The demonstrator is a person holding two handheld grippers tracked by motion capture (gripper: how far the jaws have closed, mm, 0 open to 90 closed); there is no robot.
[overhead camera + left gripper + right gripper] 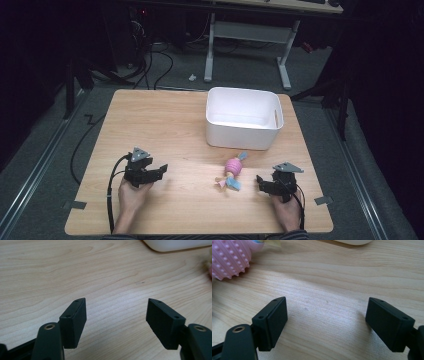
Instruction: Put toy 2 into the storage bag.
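A pink knobbly toy [231,170] with blue and yellow ends lies on the wooden table [165,125] just in front of a white bin [243,118]. The toy's pink body [228,257] shows at the upper left of the right gripper view. My left gripper [161,170] rests low at the table's front left, held by a hand, its jaws open over bare wood [116,312]. At the front right my right gripper [260,181] is open too, a short way right of the toy, with nothing between its jaws [325,315].
The white bin's rounded corner [175,245] shows at the top of the left gripper view. Cables trail from both grippers toward the table's front edge. Beyond the table stand a desk frame [247,45] and floor cables. Tape marks sit at both front corners.
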